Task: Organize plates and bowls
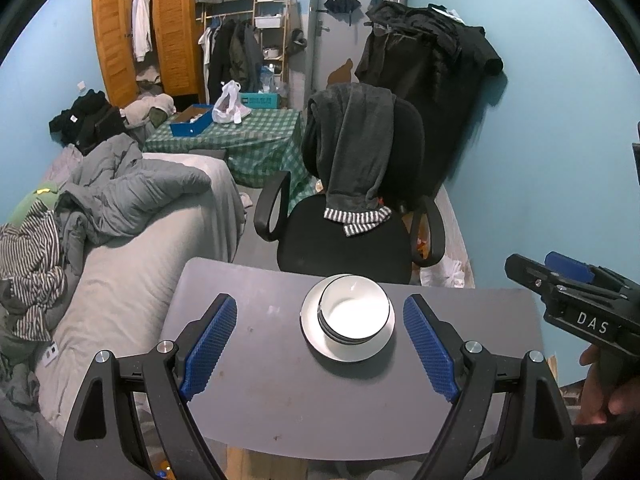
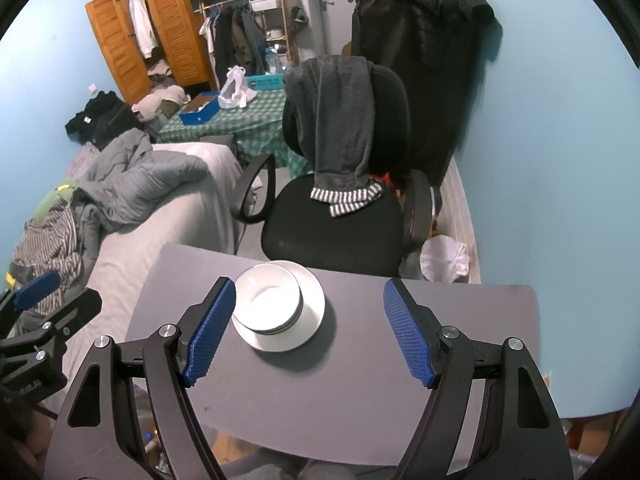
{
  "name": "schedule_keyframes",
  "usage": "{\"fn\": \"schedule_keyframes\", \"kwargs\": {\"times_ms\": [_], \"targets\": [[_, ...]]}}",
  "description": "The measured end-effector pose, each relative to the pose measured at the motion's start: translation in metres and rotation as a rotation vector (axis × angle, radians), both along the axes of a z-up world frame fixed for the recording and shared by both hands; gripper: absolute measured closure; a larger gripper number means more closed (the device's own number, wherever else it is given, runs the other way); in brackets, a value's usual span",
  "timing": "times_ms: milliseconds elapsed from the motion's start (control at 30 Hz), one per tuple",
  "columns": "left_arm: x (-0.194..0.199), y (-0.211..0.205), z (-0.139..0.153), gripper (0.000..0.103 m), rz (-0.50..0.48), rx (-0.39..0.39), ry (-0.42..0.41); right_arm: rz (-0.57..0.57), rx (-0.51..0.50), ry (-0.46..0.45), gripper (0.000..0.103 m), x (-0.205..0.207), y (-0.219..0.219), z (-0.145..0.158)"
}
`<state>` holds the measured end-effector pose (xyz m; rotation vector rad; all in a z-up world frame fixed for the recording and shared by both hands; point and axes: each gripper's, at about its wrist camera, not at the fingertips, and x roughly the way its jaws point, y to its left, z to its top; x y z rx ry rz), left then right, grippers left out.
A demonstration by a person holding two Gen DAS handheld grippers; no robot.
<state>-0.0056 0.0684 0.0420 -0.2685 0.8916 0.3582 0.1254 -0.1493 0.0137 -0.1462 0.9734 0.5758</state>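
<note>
Room: cluttered bedroom with blue walls; office chair point(image 1: 352, 216) draped with a dark garment, just beyond the far edge of the worktop; bed point(image 1: 132, 280) with grey bedding off to the left.
Worktop: grey point(image 1: 256, 380), bare apart from one stack near its far edge.
Plate: white point(image 1: 320, 340), lying flat on the worktop, round, so no long axis to line up with.
Bowls: white point(image 1: 354, 312), nested upright on the plate, shifted toward its far-left part; dark lines around the outside suggest more than one, exact count hard to tell.
Left gripper: point(image 1: 320, 344) jaws spread wide, holding nothing; stack dead ahead, framed between the pads, slightly right of centre.
Right gripper: point(image 2: 310, 332) jaws spread wide, empty; stack ahead and left of centre, overlapping the left pad in view, contact not readable.
Nearer hand: by judgement the left, better centred on the stack; height above the worktop unclear for both.
Hidden: near edge of the worktop cut off by the gripper bodies; bowl bases masked by their own rims.
</note>
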Motion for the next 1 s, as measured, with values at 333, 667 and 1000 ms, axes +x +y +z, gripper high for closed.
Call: {"fn": "schedule_keyframes", "kwargs": {"times_ms": [333,667,1000], "targets": [[0.0,0.002,-0.001,0.016,-0.001,0.004,0.012,0.002,0.002,0.001,0.027,0.0,0.001,-0.002],[-0.002,0.008,-0.003,0.016,-0.002,0.001,0.028,0.004,0.001,0.004,0.027,-0.005,0.0,-0.005],[-0.004,0.013,-0.005,0.016,-0.001,-0.013,0.035,0.003,-0.001,0.005,0.027,-0.005,0.0,-0.004]]}}
